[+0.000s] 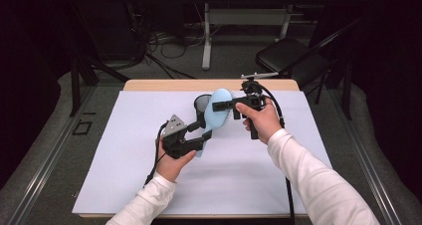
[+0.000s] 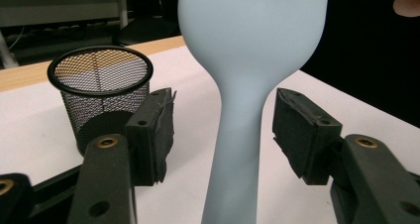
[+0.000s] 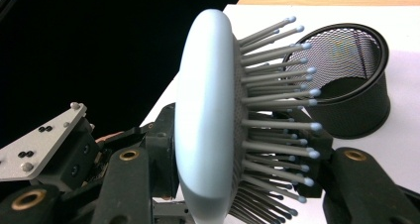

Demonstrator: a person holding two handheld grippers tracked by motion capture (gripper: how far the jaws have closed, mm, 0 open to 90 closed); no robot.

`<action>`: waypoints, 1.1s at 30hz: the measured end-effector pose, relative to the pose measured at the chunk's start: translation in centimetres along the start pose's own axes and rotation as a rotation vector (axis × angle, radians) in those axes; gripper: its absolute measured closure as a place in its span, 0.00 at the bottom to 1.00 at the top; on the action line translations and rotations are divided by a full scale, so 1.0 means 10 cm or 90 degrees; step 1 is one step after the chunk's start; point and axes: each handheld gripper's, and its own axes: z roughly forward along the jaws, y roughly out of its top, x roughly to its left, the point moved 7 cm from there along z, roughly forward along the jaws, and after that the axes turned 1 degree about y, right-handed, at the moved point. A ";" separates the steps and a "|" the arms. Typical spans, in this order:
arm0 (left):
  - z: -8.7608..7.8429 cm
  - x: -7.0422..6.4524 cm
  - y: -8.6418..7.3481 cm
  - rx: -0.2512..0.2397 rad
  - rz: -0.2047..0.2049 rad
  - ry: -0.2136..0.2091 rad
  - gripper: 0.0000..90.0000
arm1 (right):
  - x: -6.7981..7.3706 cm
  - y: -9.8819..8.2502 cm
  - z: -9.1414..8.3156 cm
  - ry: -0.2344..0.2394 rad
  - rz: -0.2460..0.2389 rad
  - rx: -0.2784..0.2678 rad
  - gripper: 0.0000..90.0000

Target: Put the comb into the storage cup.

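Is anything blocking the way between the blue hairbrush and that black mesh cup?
Nothing visible does. The hairbrush is held above the table by the right gripper, clamped on its head, right beside the mesh cup, whose mouth is open and looks empty.

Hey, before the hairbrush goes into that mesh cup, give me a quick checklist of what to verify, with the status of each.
1. Right gripper clamped on the hairbrush head: ok, jaws on its back and bristle side.
2. Left gripper clear of the handle: ok, pads stand apart from it on both sides.
3. Mesh cup upright on the white sheet: ok.
4. Cup empty: ok, nothing seen inside.
5. Handle lined up over the cup mouth: not ok, the brush sits beside the cup.
6. Grip firm enough not to slip: cannot tell.
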 end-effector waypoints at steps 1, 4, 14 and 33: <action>0.00 0.01 0.00 0.000 0.001 0.005 0.44 | -0.01 0.00 0.00 -0.002 0.001 -0.002 0.53; 0.00 0.03 0.00 0.002 -0.005 0.011 0.42 | -0.03 0.01 -0.02 -0.005 -0.001 -0.004 0.53; 0.01 0.09 -0.01 0.010 -0.025 0.020 0.39 | -0.08 0.03 -0.09 -0.015 0.004 -0.011 0.53; 0.01 0.19 0.01 -0.005 -0.005 0.028 0.40 | -0.21 0.08 -0.32 -0.043 0.008 -0.026 0.53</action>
